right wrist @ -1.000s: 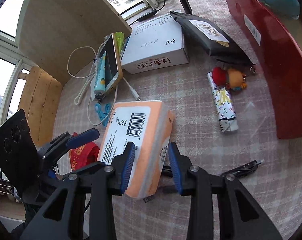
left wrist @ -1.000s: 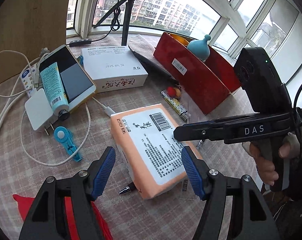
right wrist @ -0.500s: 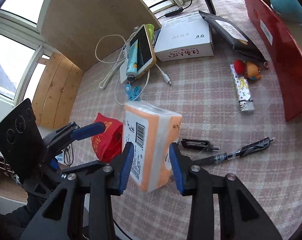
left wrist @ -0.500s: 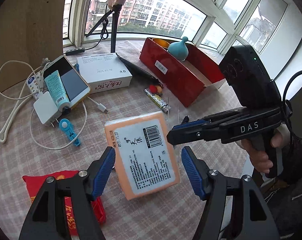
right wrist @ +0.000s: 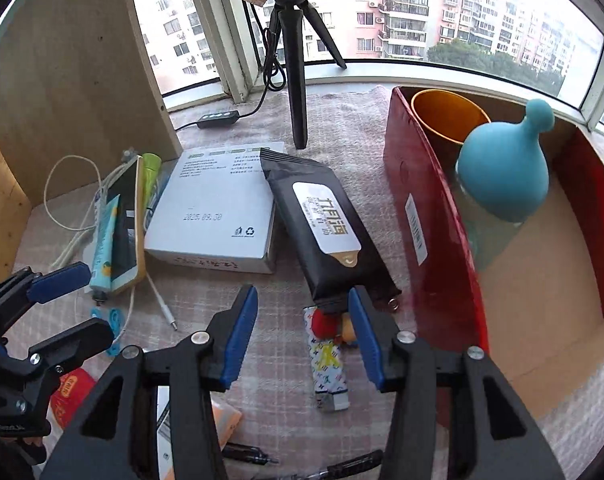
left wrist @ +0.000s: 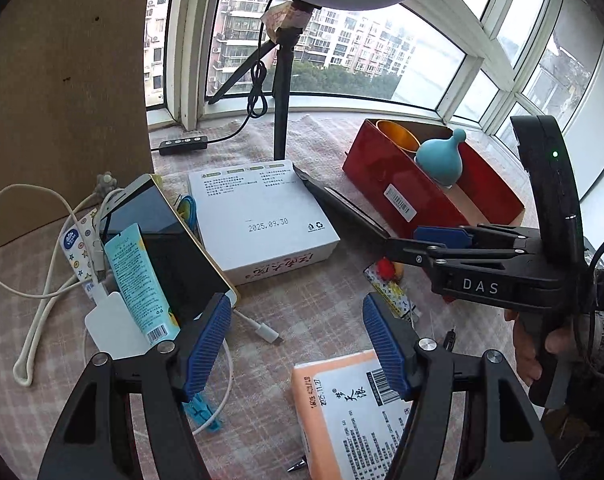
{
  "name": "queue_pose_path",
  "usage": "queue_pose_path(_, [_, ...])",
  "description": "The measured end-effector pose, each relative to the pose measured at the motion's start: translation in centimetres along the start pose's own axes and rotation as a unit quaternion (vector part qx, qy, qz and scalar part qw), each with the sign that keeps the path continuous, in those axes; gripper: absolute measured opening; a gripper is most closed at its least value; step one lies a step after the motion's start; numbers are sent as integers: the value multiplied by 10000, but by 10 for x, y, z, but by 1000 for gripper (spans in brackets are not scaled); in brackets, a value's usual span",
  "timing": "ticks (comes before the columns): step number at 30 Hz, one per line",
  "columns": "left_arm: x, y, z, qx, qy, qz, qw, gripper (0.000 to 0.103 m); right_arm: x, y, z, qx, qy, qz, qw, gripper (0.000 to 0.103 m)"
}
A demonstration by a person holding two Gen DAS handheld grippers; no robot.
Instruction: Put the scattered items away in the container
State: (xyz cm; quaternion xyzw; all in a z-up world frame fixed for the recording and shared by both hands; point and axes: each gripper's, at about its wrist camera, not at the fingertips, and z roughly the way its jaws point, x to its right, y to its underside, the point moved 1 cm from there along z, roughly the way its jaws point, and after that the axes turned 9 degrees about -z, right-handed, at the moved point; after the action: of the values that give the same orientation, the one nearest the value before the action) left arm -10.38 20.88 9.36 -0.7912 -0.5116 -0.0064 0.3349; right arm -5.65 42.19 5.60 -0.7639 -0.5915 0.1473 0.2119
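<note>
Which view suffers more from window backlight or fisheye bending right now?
Left wrist view: window sky blown out, window frames curve strongly, white box text still sharp. Right wrist view: buildings pinkish and washed out, red container wall bows, tabletop evenly lit, no hard shadows.

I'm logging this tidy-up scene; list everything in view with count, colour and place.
container: 1, red, right by the window
cup: 1, orange, in container
dropper-shaped bottle: 1, blue, in container
box: 1, white, table centre
wipes pack: 1, black, between box and container
tissue pack: 1, orange, near edge
phone: 1, gold-rimmed, left
tube: 1, light blue, on phone
lighter: 1, patterned white, beside container
red packet: 1, near left
tripod: 1, black, rear
left hand-held gripper: open, empty
right hand-held gripper: jaws just opening, empty
</note>
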Motion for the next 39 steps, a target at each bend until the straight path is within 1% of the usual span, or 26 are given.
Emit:
queue_pose_path(3, [-2,2,-1,0,141,-34,9999,65,-3,-8,14,-141,334,-406,9985,52])
queue_pose_path(5, [-3,4,-4,14,184,-31,9998,65,-10,-11,30,-354,586,-597,9959,52])
queue_pose_path(6, [-3,6,-6,22,212,-37,9998,65,-12,-13,39,-454,660,-653,9946,52])
queue_pose_path(9, [-6,10,-16,94,252,-87,9996,65,-13,-15,53,-493,773,-663,9936,51])
queue_pose_path(11, [-8,13,-24,167,281,-131,9994,65,-8,-15,52,-363,885,-607,9936,31])
queue_pose_path(12, [-10,14,-29,208,293,-156,9992,65,-6,-16,49,-286,829,-551,9946,30])
queue_pose_path(14, [-12,18,-38,279,308,-201,9989,65,-1,-18,42,-133,713,-443,9964,22])
queue_pose_path(15, [-13,19,-41,301,304,-217,9988,65,2,-18,36,-62,640,-402,9971,20])
queue_pose_path(17, [-14,22,-47,338,285,-237,9987,65,7,-19,25,67,422,-262,9987,14])
queue_pose_path(18, [-15,24,-49,359,258,-240,9987,65,10,-19,19,101,283,-161,9994,13])
queue_pose_path(20, [-15,27,-54,385,245,-252,9986,65,13,-16,6,217,-125,36,9997,11])
queue_pose_path(23, [-16,31,-60,414,214,-263,9986,65,14,-6,-16,290,-580,257,9976,11])
queue_pose_path(25, [-16,34,-63,424,187,-293,9985,65,15,2,-33,412,-890,394,9944,11])
queue_pose_path(28, [-17,39,-69,453,153,-330,9983,65,16,14,-63,627,-1229,556,9889,11])
queue_pose_path(30, [-18,42,-74,476,140,-336,9982,65,19,19,-81,748,-1699,762,9796,11])
queue_pose_path(32, [-19,46,-79,499,90,-347,9981,65,21,28,-95,769,-2110,1002,9693,11])
queue_pose_path(33, [-19,48,-81,506,74,-356,9981,65,20,33,-100,731,-2399,1114,9616,11])
queue_pose_path(36, [-23,52,-87,532,5,-414,9977,65,5,47,-108,542,-3045,1190,9435,11])
queue_pose_path(39, [-25,56,-93,561,-30,-468,9973,65,-18,63,-110,332,-3355,1116,9348,11])
